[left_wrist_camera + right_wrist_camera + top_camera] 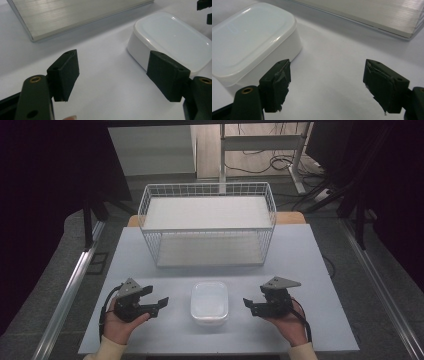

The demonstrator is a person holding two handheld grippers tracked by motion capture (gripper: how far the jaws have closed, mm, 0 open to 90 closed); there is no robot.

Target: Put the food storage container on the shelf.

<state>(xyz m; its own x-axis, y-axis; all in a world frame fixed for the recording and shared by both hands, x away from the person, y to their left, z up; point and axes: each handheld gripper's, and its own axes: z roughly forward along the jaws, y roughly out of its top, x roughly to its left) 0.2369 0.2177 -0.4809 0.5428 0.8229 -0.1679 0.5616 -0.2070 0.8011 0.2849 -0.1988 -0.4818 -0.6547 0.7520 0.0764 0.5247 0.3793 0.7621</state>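
High view shows a white lidded container [209, 303] lying on the desk [300, 260] between the left gripper [161, 304] and the right gripper [248, 305], touched by neither. Both grippers' fingers [65, 72] stand wide apart with nothing between them. Behind the container stands a wire basket [207, 222].

Grey carpet floor [60, 245], dark curtains [45, 170], desk legs [222, 155], cables [280, 162]

No readable text.
You see no words, labels, brands or numbers on anything on the table.
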